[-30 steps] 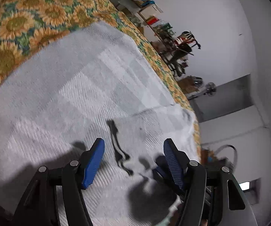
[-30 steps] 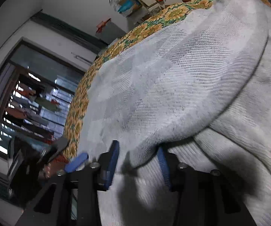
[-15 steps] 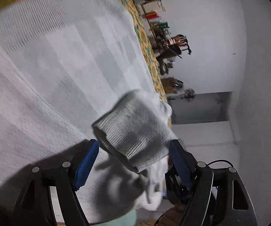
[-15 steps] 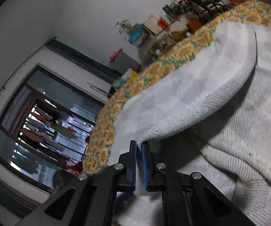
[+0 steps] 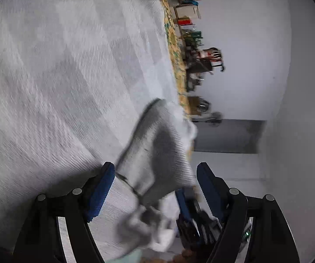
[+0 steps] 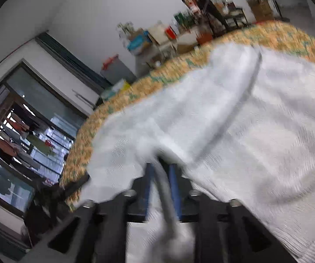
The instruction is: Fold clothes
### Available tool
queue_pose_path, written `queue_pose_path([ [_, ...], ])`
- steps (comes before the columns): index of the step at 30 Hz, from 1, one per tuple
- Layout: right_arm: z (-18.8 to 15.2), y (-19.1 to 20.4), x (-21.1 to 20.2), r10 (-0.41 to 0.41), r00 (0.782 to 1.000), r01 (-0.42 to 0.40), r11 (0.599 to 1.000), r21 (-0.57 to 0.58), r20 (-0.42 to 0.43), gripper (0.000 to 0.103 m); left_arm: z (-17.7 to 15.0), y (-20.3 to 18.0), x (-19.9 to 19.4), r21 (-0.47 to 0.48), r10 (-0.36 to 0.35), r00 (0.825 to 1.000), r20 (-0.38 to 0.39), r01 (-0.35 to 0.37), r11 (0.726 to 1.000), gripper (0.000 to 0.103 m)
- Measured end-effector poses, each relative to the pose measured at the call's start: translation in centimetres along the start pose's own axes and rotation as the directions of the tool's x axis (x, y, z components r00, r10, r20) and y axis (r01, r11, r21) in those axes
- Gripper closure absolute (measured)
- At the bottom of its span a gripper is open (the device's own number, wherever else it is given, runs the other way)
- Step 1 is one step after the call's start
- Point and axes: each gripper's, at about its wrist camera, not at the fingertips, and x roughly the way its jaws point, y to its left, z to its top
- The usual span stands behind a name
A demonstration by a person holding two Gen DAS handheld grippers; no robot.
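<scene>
While right gripper pinches white sweater, left gripper gapes.

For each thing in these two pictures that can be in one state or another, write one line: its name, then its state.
Left gripper: open, ribbed cuff between its fingers, not clamped.
Right gripper: shut on a fold of the sweater.
White knit sweater: spread on the bed, one edge lifted.
Ribbed cuff: raised off the sweater.
Sunflower bedspread: laid flat, partly covered by the sweater.
</scene>
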Motion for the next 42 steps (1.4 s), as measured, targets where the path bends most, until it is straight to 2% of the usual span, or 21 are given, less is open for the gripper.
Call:
queue_pose_path([
  [2, -0.7, -0.8, 0.3, 0.05, 0.998, -0.049, 0.998, 0.027, -0.036, 0.062, 0.2, -0.5, 0.1, 0.033, 0.039, 0.999, 0.006, -0.039, 0.999, 0.026],
  [5, -1.1, -0.3, 1.2, 0.072, 0.996, -0.073, 0.997, -0.006, -0.051, 0.051, 0.4, -1.3, 0.2, 0.082, 0.097, 0.995, 0.018, -0.098, 0.992, 0.026],
  [8, -0.8, 0.9, 3.1, 0.079, 0.994, -0.083, 0.995, -0.057, -0.077, 0.05, 0.2, -1.3, 0.3, 0.111, 0.12, 0.993, 0.017, -0.121, 0.986, 0.026],
  [9, -0.7, 1.1, 3.9, 0.059, 0.994, -0.065, 0.995, -0.071, -0.089, 0.053, 0.3, -1.2, 0.3, 0.107, 0.116, 0.993, 0.015, -0.117, 0.987, 0.026],
  [10, -0.6, 1.3, 4.7, 0.039, 0.994, -0.048, 0.995, -0.086, -0.1, 0.07, 0.3, -1.0, 0.3, 0.103, 0.113, 0.994, 0.013, -0.113, 0.988, 0.026],
  [11, -0.5, 1.4, 5.5, 0.023, 0.994, -0.034, 0.995, -0.097, -0.111, 0.08, 0.4, -0.8, 0.3, 0.098, 0.109, 0.994, 0.011, -0.109, 0.989, 0.026],
  [12, -0.3, 1.2, 5.8, 0.03, 0.992, -0.041, 0.995, -0.088, -0.122, 0.092, 0.6, -0.6, 0.3, 0.097, 0.106, 0.994, 0.009, -0.106, 0.99, 0.026],
  [13, -0.1, 0.9, 5.6, 0.074, 0.989, -0.082, 0.995, -0.061, -0.126, 0.095, 0.7, -0.5, 0.2, 0.098, 0.101, 0.995, 0.007, -0.102, 0.99, 0.026],
  [15, 0.8, 0.6, 3.8, 0.176, 0.981, -0.178, 0.984, -0.015, -0.087, 0.096, 0.6, -0.3, -0.2, 0.104, 0.1, 0.995, 0.009, -0.1, 0.99, 0.026],
  [17, 2.0, 0.9, 0.2, 0.237, 0.972, -0.237, 0.971, -0.035, 0.002, 0.097, 0.8, -0.1, -0.4, 0.099, 0.102, 0.995, 0.012, -0.103, 0.99, 0.026],
  [18, 2.6, 1.4, -2.3, 0.245, 0.968, -0.24, 0.968, -0.073, 0.061, 0.096, 0.9, 0.1, -0.4, 0.097, 0.103, 0.995, 0.014, -0.104, 0.99, 0.026],
  [20, 3.3, 1.9, -6.8, 0.242, 0.956, -0.222, 0.966, -0.129, 0.165, 0.096, 0.9, 0.3, -0.5, 0.092, 0.103, 0.995, 0.008, -0.103, 0.99, 0.026],
  [23, 3.2, 2.6, -13.6, 0.23, 0.924, -0.173, 0.964, -0.203, 0.304, 0.096, 1.0, 0.1, -0.4, 0.1, 0.103, 0.995, 0.005, -0.103, 0.99, 0.026],
  [27, 1.1, 3.7, -20.4, 0.231, 0.885, -0.128, 0.955, -0.267, 0.404, 0.096, 1.2, 0.1, -0.1, 0.098, 0.093, 0.996, -0.006, -0.092, 0.991, 0.026],
  [28, 0.3, 3.9, -21.4, 0.236, 0.881, -0.128, 0.953, -0.275, 0.41, 0.096, 1.2, 0.2, -0.1, 0.098, 0.091, 0.996, -0.01, -0.09, 0.991, 0.026],
  [32, -2.8, 5.1, -23.5, 0.249, 0.889, -0.129, 0.942, -0.311, 0.384, 0.096, 1.0, 0.4, -0.4, 0.103, 0.084, 0.996, -0.025, -0.081, 0.991, 0.026],
  [34, -4.1, 5.0, -23.2, 0.196, 0.908, -0.091, 0.955, -0.283, 0.369, 0.095, 0.8, 0.4, -0.4, 0.112, 0.078, 0.996, -0.037, -0.074, 0.991, 0.026],
  [36, -4.6, 2.9, -21.6, 0.074, 0.946, -0.025, 0.987, -0.157, 0.316, 0.092, 0.6, 0.4, -0.5, 0.12, 0.074, 0.996, -0.052, -0.067, 0.99, 0.026],
  [38, -5.1, 0.2, -20.0, -0.033, 0.967, 0.04, 0.999, -0.024, 0.253, 0.083, 0.3, 0.4, -0.5, 0.129, 0.07, 0.995, -0.07, -0.061, 0.99, 0.026],
  [40, -5.6, -1.8, -19.6, -0.098, 0.974, 0.086, 0.994, 0.066, 0.203, 0.058, 0.0, 0.5, -0.7, 0.138, 0.077, 0.994, -0.08, -0.066, 0.988, 0.026],
  [42, -4.8, -3.5, -19.6, -0.126, 0.973, 0.105, 0.988, 0.116, 0.191, 0.056, -0.1, 0.5, -0.9, 0.147, 0.082, 0.994, -0.078, -0.07, 0.987, 0.026],
])
